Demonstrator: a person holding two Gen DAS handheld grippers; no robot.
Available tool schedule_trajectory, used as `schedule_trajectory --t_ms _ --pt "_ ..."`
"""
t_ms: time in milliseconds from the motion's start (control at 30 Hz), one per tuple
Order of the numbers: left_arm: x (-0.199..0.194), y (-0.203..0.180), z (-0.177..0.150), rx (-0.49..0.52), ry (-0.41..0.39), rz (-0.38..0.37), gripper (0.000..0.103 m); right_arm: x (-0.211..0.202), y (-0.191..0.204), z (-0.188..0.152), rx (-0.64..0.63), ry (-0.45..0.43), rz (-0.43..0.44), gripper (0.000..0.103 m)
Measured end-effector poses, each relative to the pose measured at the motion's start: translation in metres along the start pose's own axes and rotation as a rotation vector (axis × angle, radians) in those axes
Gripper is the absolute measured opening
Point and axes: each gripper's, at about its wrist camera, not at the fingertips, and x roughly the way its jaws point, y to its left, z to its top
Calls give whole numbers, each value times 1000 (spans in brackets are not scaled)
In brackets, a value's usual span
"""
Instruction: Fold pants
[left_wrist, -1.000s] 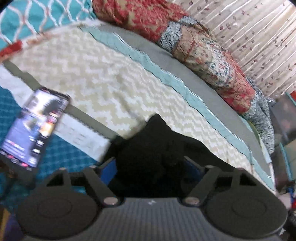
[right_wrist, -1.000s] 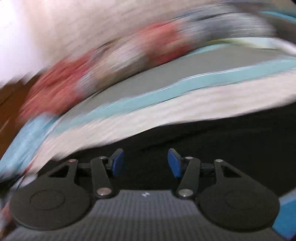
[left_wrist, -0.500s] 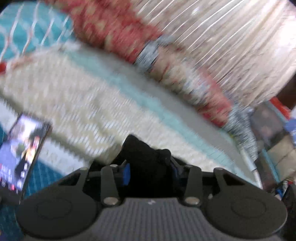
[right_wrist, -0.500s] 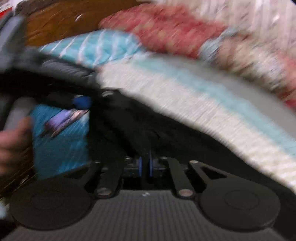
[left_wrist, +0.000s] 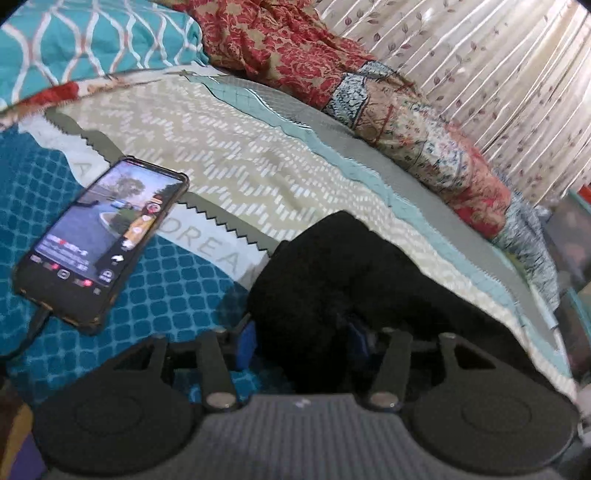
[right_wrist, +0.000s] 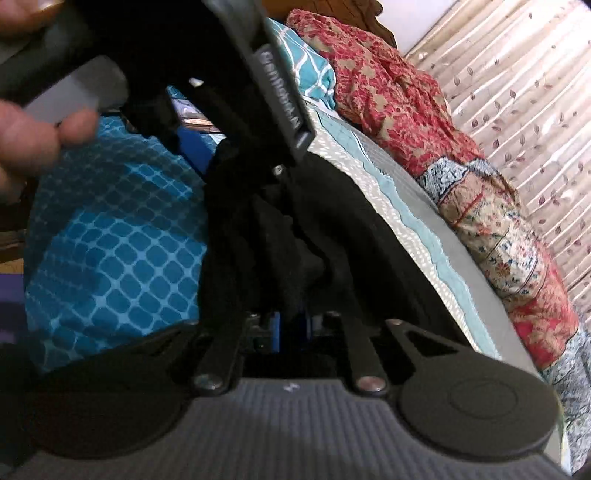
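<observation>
**On the bed: both grippers now holding the pants**

Across the chevron-patterned bedspread (left_wrist: 236, 147), the black fabric pants (left_wrist: 332, 273) lie bunched at 6 o'clock. The smartphone (left_wrist: 99, 240) rests at 9 o'clock. The left gripper (left_wrist: 301, 338), wide a second ago, now pinches cloth; the right gripper (right_wrist: 291, 326) stays clamped narrowly on fabric, so the fold is likely underway.

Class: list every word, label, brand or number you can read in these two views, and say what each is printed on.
"DREA", with an "A" further left, partly hidden: on the pale band of the bedspread.
Embossed lettering on the left gripper body: too blurred to read.
Captions and icons on the phone screen: too small to read.
Nothing legible on the black pants.
</observation>
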Motion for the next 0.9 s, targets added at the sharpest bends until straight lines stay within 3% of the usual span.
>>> schedule_trajectory --t_ms 33,133,200,300,433,567,633,767,833,900 --pt "-2 0 0 2 6 11 55 -2 -6 3 30 8 16 20" --pt "-13 2 6 -26 1 23 57 -10 -36 4 178 25 70 49" --pt "-29 0 6 -41 -39 27 57 -26 -58 -3 302 -1 136 57" --pt "-51 -13 5 -20 -120 55 57 -48 -93 -21 508 -19 216 56" --pt "-59 -52 4 118 -167 12 57 -71 -129 -57 797 -24 223 52" --pt "-36 -98 0 283 -149 -16 57 -55 -159 -84 1073 30 163 39" --pt "-14 -112 -5 336 -94 31 57 -44 -157 -96 1150 83 168 38" --pt "28 -116 -16 341 97 161 56 -28 -121 -107 1167 242 261 39" --pt "38 -112 -24 344 142 207 56 -40 -99 -103 1094 214 246 40" --pt "38 -114 -34 387 131 231 57 -50 -86 -98 1049 206 243 40"
